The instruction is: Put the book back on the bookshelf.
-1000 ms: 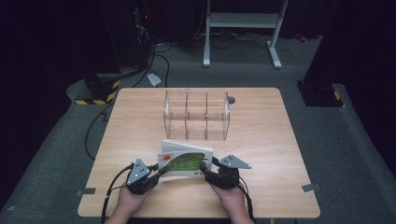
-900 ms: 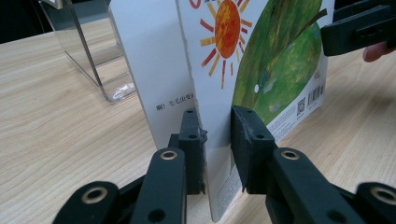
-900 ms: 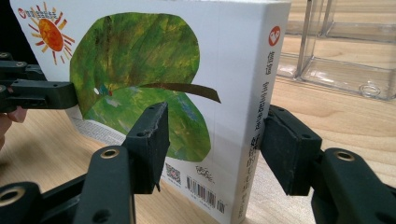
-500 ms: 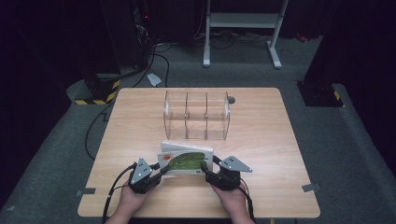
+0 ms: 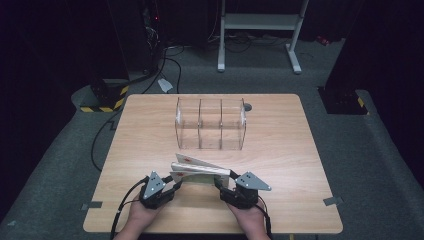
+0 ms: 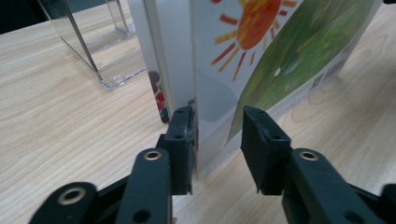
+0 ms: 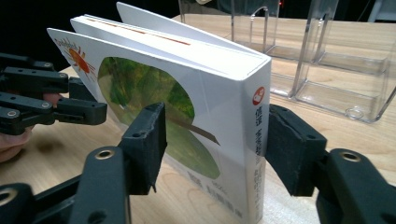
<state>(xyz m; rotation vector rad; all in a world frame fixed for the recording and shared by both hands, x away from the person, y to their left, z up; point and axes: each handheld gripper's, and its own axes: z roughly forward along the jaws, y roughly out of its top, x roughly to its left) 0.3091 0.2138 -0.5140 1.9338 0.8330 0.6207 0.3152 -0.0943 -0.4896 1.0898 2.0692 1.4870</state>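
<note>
Book (image 5: 200,170) stands on its edge at the table's (image 5: 300,165) near side; right gripper (image 7: 212,140) pinches its spine end, left gripper (image 6: 217,140), jaws just opening, straddles the cover unpressed, so right should keep it upright toward the clear organizer (image 5: 210,124).

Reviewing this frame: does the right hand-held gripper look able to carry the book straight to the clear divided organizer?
Probably yes. The right hand-held gripper clamps the book at its spine end, and bare table lies between it and the clear organizer. The left hand-held gripper, jaws just opening around the book's far edge, must let go first.
</note>
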